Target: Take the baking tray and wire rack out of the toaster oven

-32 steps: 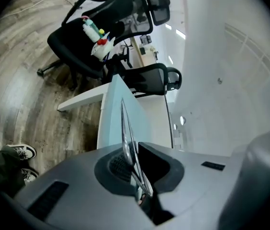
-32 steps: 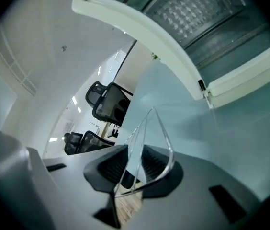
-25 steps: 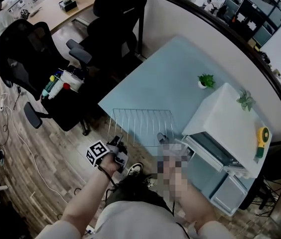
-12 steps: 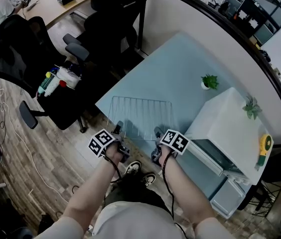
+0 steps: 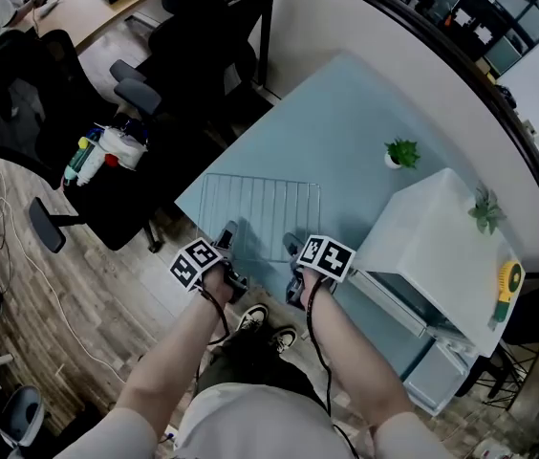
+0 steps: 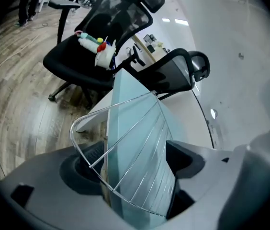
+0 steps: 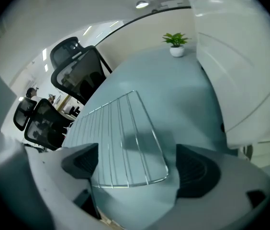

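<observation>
**A:** Both sets of jaws have just been opening. The left gripper (image 5: 225, 235) and right gripper (image 5: 294, 253) stand wide, pads off the wire rack (image 5: 260, 208), with its near edge between them.

**B:** A second ago the left one was clamped there! Now the rack lies flat on the blue table (image 5: 346, 113) beside the toaster oven (image 5: 432, 228), one corner poking past the table's edge.

**A:** The only markings are the cubes' black-and-white squares. The oven's inside is hidden, and I can't make out the baking tray.

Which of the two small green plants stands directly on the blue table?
The plant in the white pot, beside the white oven. The other plant stands on top of that oven.
</observation>
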Motion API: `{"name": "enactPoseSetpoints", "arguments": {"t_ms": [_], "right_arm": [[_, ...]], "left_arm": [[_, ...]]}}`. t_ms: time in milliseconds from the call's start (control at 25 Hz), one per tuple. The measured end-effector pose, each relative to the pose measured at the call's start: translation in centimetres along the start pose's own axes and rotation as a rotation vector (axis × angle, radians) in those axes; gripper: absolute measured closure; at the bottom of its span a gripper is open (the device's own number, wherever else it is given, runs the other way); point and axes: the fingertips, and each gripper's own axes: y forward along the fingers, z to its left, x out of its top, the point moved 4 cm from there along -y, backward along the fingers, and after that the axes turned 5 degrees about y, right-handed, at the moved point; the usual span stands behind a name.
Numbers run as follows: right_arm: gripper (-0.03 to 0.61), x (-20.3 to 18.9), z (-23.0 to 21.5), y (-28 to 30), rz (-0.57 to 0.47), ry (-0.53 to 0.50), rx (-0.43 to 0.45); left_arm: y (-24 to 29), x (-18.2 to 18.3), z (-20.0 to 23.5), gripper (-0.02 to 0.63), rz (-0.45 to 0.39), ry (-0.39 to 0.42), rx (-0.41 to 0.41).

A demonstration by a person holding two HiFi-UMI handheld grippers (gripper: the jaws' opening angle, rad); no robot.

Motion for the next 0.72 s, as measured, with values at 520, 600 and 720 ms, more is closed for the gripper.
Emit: {"name": "enactPoseSetpoints", "arguments": {"t_ms": [520, 600, 720], "right_arm": [[0.061, 1.5, 0.9, -2.9, -0.027, -0.087, 0.064], [0.073, 1.6, 1.5, -4.2, -0.044, -0.104, 0.097], [0.084, 1.6, 2.7, -6.4, -0.067, -0.133, 0.16]], "left_arm": [[-0.8, 1.0, 0.6, 0.161, 0.03, 0.076, 0.105], [-1.5, 0.9, 0.7, 0.161, 0.031, 0.084, 0.12], [-2.9, 1.2, 0.3, 0.161, 0.019, 0.112, 0.125]]}}
